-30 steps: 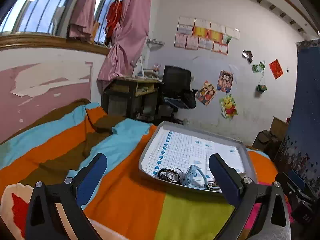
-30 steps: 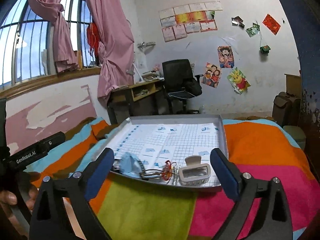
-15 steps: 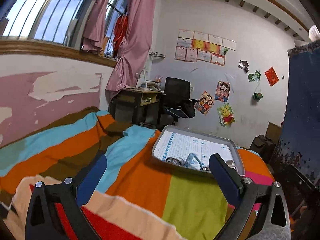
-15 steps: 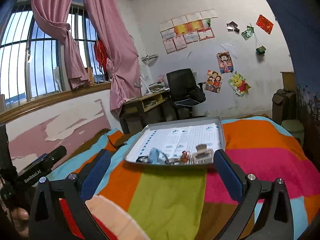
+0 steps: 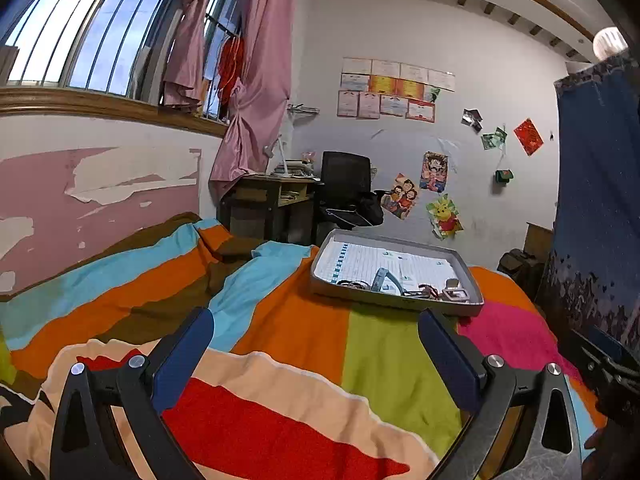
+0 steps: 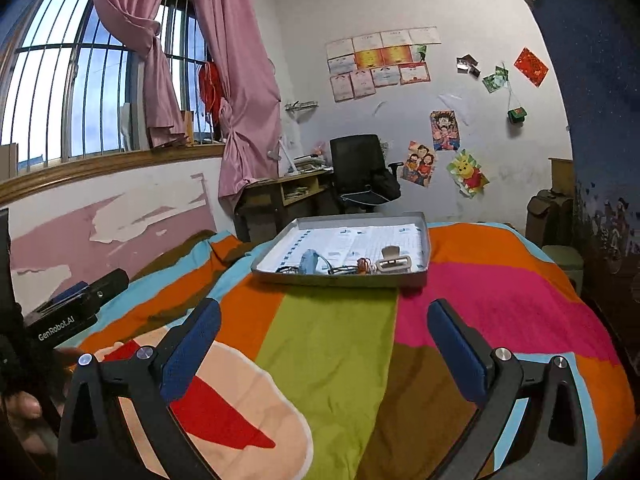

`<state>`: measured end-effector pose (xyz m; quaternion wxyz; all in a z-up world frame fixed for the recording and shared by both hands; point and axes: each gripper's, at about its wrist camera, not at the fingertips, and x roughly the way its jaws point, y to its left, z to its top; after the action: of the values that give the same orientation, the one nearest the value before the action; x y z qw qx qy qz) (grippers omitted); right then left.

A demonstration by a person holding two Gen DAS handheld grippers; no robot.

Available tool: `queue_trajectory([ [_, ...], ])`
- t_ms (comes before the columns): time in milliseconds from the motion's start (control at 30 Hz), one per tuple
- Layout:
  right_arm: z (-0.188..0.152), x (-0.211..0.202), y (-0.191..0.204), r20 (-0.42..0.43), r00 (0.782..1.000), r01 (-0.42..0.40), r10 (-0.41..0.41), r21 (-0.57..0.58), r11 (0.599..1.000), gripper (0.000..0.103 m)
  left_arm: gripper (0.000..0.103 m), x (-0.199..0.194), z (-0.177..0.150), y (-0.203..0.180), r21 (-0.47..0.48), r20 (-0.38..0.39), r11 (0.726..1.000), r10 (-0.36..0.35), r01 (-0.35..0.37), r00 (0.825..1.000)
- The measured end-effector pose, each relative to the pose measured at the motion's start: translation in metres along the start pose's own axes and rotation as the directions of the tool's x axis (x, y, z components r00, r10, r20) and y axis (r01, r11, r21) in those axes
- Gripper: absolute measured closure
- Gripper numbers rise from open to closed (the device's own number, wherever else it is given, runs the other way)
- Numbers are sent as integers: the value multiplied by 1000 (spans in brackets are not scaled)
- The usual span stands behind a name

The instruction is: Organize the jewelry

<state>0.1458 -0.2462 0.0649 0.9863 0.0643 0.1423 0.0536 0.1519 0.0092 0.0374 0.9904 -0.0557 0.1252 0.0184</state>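
A grey shallow tray (image 5: 394,301) lined with gridded paper lies on the striped bedspread; it also shows in the right wrist view (image 6: 344,279). Along its near edge lie dark rings (image 5: 352,283), a light blue band (image 5: 380,278), a red-orange piece (image 6: 362,263) and a white open box (image 6: 394,265). My left gripper (image 5: 316,332) is open and empty, well short of the tray. My right gripper (image 6: 324,326) is open and empty, also short of the tray.
The bedspread (image 6: 332,340) has orange, green, pink, blue and brown stripes. A peeling wall (image 5: 100,184) runs along the left. A desk (image 5: 272,200) and black office chair (image 5: 344,188) stand beyond the bed. A dark blue curtain (image 5: 600,200) hangs at the right.
Both grippers have pulled back and up from the tray, which now looks smaller and farther. Both stay open and empty.
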Motion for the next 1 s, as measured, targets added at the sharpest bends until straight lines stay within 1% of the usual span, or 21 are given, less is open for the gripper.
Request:
queue_trajectory([
  [100,-6,1,-1,-2,1000,13,-13,7,1000,2,0,0,-5,0,12,-1,1000,-9,9,1000],
  [200,-8,3,-1,7,999,41,-41,-10,999,2,0,2,-8,1,19,-5,1000,-10,10,1000],
  [367,-10,9,1,-11,998,66,-67,-19,998,2,0,4,-13,2,29,-12,999,-13,13,1000],
  [567,-9,14,3,-12,998,61,-62,-30,998,2,0,6,-19,0,34,-30,999,-18,19,999],
  [1000,-10,13,9,-13,998,57,-58,-43,997,2,0,7,-22,3,29,-37,999,-16,17,999],
])
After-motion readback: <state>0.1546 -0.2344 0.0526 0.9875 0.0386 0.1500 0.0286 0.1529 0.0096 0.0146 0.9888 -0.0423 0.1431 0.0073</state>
